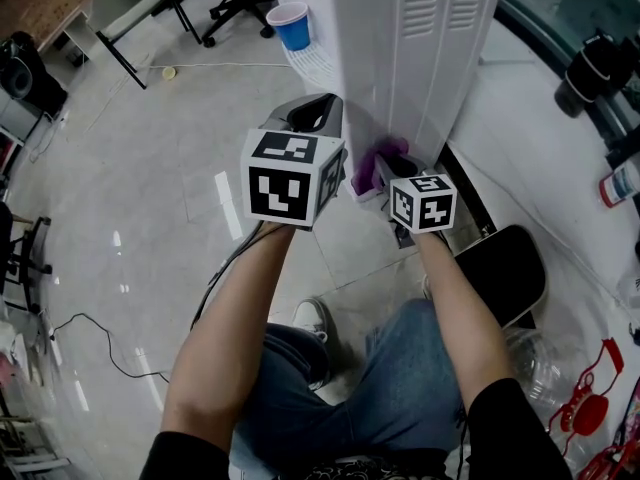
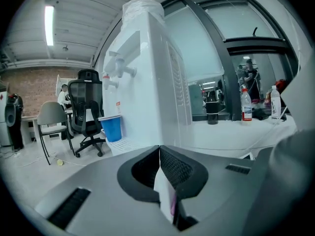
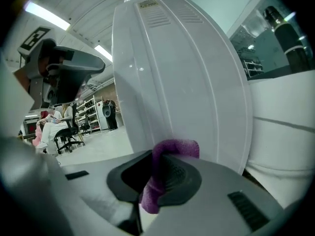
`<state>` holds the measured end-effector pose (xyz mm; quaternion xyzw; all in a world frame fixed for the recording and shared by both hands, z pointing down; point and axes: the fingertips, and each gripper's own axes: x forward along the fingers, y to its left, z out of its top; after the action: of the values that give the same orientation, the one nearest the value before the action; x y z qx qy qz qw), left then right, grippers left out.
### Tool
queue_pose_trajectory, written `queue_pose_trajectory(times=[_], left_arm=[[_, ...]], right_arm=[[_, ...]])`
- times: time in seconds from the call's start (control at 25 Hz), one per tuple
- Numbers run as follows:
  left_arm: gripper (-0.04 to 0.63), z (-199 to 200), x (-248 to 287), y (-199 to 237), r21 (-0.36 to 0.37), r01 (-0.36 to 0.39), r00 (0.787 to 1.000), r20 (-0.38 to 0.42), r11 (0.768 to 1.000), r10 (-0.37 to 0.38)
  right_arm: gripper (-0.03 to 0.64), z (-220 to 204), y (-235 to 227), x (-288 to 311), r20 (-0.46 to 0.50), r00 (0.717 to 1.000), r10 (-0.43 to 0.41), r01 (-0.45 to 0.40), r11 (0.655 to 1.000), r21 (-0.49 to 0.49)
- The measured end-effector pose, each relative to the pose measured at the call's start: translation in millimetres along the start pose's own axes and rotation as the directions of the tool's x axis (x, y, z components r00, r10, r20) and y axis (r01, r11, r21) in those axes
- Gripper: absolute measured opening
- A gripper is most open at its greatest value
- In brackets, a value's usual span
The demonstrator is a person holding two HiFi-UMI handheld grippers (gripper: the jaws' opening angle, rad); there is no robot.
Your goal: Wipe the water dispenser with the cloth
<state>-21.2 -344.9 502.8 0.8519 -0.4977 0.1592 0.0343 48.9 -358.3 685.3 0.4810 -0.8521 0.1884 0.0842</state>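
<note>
While the head view only catches a tuft of the purple cloth (image 1: 378,164) at frame centre, between the two marker cubes, the right gripper view shows it plainly. There the right gripper (image 3: 158,157) has its jaws clamped on the cloth, which bunches over the tips and hangs down between the pads. The cloth sits against the white ribbed side panel of the water dispenser (image 3: 182,77), though actual contact cannot be confirmed.

From the head camera, the left gripper (image 1: 314,111) sits just left of the dispenser's corner, its cube facing the lens. Only the left gripper view shows its jaws, which are drawn together with nothing gripped between them. That view alone also shows the dispenser's front, at upper centre. Its two taps (image 2: 118,75) stand out to the left, and a blue cup (image 2: 112,128) stands on the drip tray below them.

A black office chair (image 2: 86,111) and a grey chair (image 2: 50,117) stand at mid left of that frame. Two bottles (image 2: 246,105) and a dark mug (image 2: 212,113) rest on the white counter at right. In the head view both forearms reach up from the bottom edge over jeans-clad knees, and the cubes block most of the jaws. A black seat (image 1: 512,268) lies at lower right.
</note>
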Motion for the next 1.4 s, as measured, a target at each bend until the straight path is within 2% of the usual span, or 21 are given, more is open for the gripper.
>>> queue_pose_trajectory(times=[0.16, 0.28, 0.36, 0.64, 0.88, 1.2, 1.4], left_arm=[[0.026, 8, -1, 2, 0.018, -0.009, 1.0, 0.024, 1.0, 0.008], [0.026, 22, -5, 5, 0.049, -0.034, 0.997, 0.065, 0.998, 0.031], [0.026, 28, -7, 11, 0.029, -0.049, 0.996, 0.076, 0.998, 0.047], [0.026, 64, -20, 32, -0.03, -0.037, 0.999, -0.007, 0.999, 0.037], [0.026, 151, -47, 51, -0.059, -0.008, 0.998, -0.065, 0.998, 0.004], [0.026, 297, -105, 74, -0.082, 0.04, 0.991, -0.128, 0.996, -0.05], [0.026, 378, -132, 90, -0.094, 0.07, 0.989, -0.124, 0.993, -0.082]], right_arm=[[0.032, 4, 1, -2, 0.017, 1.0, 0.002, -0.002, 1.0, 0.01], [0.032, 24, 7, -15, 0.043, 0.999, 0.008, -0.008, 1.0, 0.009], [0.032, 47, 16, -24, 0.061, 0.998, 0.012, -0.012, 1.0, 0.005], [0.032, 141, 38, -63, 0.043, 0.999, -0.009, 0.01, 1.0, -0.01], [0.032, 248, 69, -100, 0.016, 1.0, -0.025, 0.025, 1.0, -0.004], [0.032, 411, 114, -165, -0.021, 0.997, -0.076, 0.076, 0.997, 0.014], [0.032, 504, 138, -196, 0.005, 0.993, -0.116, 0.116, 0.993, 0.006]])
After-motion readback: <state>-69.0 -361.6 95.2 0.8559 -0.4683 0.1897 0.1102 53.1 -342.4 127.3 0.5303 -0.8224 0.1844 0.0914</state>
